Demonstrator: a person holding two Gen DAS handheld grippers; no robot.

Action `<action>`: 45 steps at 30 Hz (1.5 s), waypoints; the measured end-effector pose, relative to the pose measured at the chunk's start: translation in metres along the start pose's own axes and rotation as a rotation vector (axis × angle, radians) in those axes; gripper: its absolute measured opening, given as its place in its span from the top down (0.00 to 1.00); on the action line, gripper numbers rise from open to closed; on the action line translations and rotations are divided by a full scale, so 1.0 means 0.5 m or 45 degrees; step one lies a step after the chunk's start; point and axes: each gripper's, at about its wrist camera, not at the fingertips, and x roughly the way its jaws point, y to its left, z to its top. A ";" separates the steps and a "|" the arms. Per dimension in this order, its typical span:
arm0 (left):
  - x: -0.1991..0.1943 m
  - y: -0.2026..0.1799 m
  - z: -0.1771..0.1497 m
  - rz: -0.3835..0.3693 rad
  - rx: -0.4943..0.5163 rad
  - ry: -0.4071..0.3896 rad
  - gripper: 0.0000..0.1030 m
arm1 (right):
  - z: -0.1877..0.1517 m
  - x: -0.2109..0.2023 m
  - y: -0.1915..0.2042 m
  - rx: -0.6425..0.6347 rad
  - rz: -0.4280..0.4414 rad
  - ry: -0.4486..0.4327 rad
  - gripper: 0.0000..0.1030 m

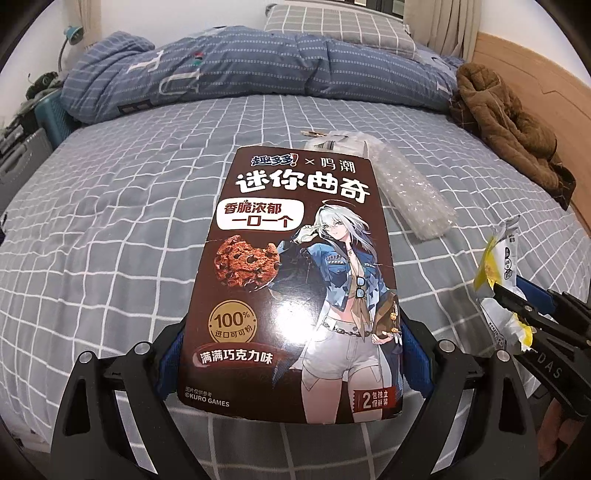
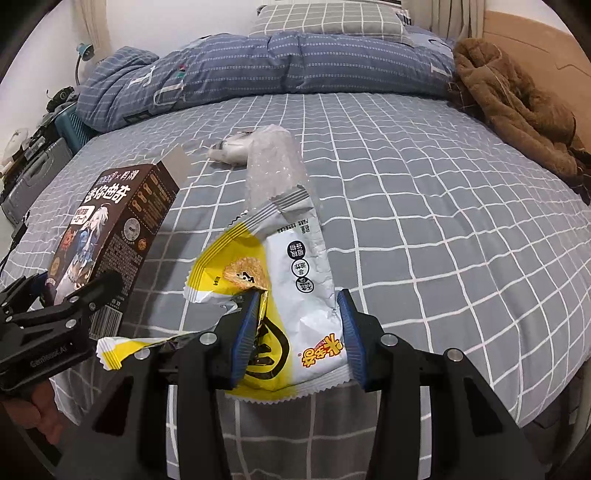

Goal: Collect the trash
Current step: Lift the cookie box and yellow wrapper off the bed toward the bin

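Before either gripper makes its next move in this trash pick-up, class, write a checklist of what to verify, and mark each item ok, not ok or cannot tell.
1. Left gripper clamped on the cookie box: ok.
2. Right gripper clamped on the yellow-and-white wrapper: ok.
3. Box and wrapper lifted off the bed: ok.
4. All trash collected: not ok; bubble wrap and a small white packet lie on the bed.
5. Bin within reach: cannot tell; none in view.

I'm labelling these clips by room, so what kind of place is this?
Most likely a bedroom. The trash lies on a bed with a grey checked sheet, a rolled blue duvet and a checked pillow at its far end, and a wooden headboard beside them.
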 end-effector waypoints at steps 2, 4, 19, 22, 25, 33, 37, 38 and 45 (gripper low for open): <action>-0.006 0.000 -0.003 0.001 -0.002 -0.003 0.13 | -0.004 -0.008 -0.001 0.003 0.001 -0.007 0.60; -0.014 -0.001 -0.008 0.002 -0.004 -0.009 0.13 | -0.007 -0.016 0.000 0.003 0.005 -0.012 0.60; -0.073 0.006 -0.051 0.031 -0.008 -0.024 0.13 | -0.038 -0.099 0.022 -0.047 -0.015 -0.092 0.60; -0.087 0.011 -0.063 0.027 -0.020 -0.026 0.13 | -0.045 -0.113 0.024 -0.047 -0.010 -0.102 0.60; -0.103 0.014 -0.078 0.024 -0.033 -0.027 0.13 | -0.054 -0.129 0.030 -0.055 -0.005 -0.114 0.60; -0.139 0.017 -0.101 0.021 -0.045 -0.039 0.13 | -0.075 -0.154 0.042 -0.059 -0.002 -0.120 0.60; -0.155 0.019 -0.112 0.015 -0.053 -0.044 0.13 | -0.081 -0.171 0.050 -0.061 0.013 -0.133 0.60; -0.159 0.020 -0.116 0.016 -0.055 -0.045 0.13 | -0.084 -0.173 0.053 -0.064 0.014 -0.134 0.60; -0.177 0.023 -0.134 0.021 -0.059 -0.046 0.13 | -0.098 -0.196 0.065 -0.076 0.019 -0.147 0.60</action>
